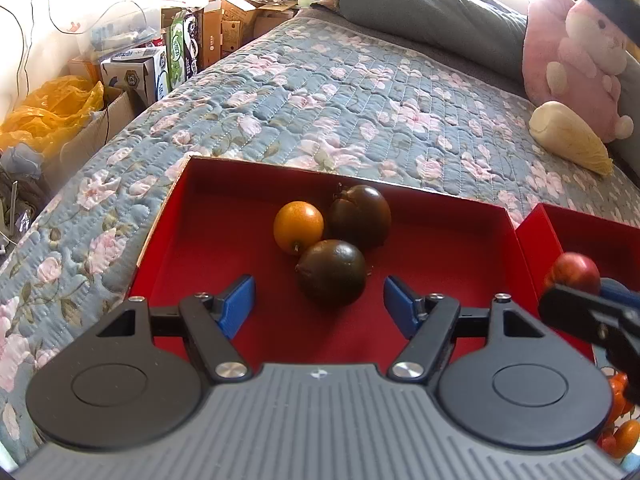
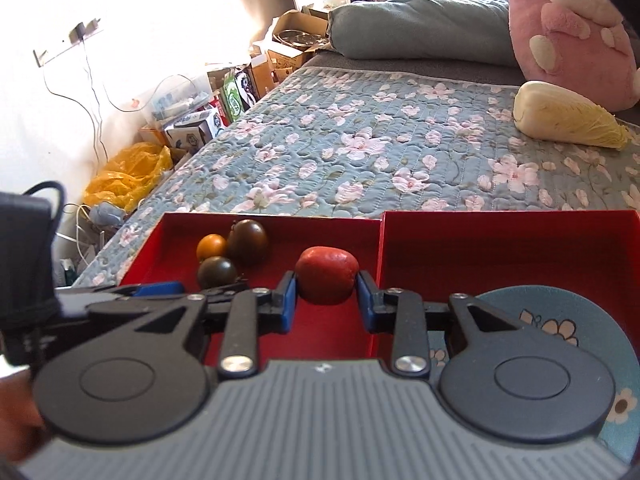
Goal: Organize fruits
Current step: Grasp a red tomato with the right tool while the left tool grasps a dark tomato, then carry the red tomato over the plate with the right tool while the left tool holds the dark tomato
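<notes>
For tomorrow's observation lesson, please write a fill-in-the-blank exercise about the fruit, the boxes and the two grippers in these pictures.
1. The right gripper holds a ____ fruit between its fingers.
2. The left red box holds two dark fruits and one ____ fruit.
3. The left gripper is ____, with nothing between its fingers.
4. Both boxes sit on a flowered ____.

Missing words: red; orange; open; quilt.
</notes>
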A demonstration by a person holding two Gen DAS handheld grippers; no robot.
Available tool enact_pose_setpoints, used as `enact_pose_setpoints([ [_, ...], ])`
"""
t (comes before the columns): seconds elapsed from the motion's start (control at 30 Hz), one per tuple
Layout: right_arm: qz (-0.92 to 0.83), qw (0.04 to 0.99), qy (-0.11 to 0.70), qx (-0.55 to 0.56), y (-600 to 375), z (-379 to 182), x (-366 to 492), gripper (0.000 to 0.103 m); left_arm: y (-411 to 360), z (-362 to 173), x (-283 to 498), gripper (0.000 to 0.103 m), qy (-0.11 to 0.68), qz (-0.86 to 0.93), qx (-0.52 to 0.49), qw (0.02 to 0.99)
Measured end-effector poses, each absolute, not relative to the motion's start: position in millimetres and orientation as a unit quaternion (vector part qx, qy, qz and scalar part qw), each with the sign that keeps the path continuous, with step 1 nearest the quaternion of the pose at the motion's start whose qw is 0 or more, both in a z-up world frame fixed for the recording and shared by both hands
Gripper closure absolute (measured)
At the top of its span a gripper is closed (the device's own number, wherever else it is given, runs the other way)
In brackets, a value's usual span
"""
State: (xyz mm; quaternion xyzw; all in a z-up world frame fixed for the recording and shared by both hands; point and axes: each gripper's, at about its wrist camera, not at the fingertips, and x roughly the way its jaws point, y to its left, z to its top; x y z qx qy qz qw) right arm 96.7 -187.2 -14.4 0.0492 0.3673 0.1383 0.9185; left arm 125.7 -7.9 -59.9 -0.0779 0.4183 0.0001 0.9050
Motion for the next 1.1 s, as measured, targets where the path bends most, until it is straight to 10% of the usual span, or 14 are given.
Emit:
enact_pose_setpoints([
  [0.2, 0.151, 0.914, 0.372, 0.051, -194.2, -18.6, 62.3, 0.068, -9.1, -60.3, 125.8, 0.06, 0.406, -0.004, -0.068, 0.911],
  [1.1, 0.187, 0.917, 0.349, 0.043, -195.9, 0.9, -17.5, 0.068, -0.9, -35.7, 67.7, 0.06, 0.391, 0.015, -0.064, 0.918],
])
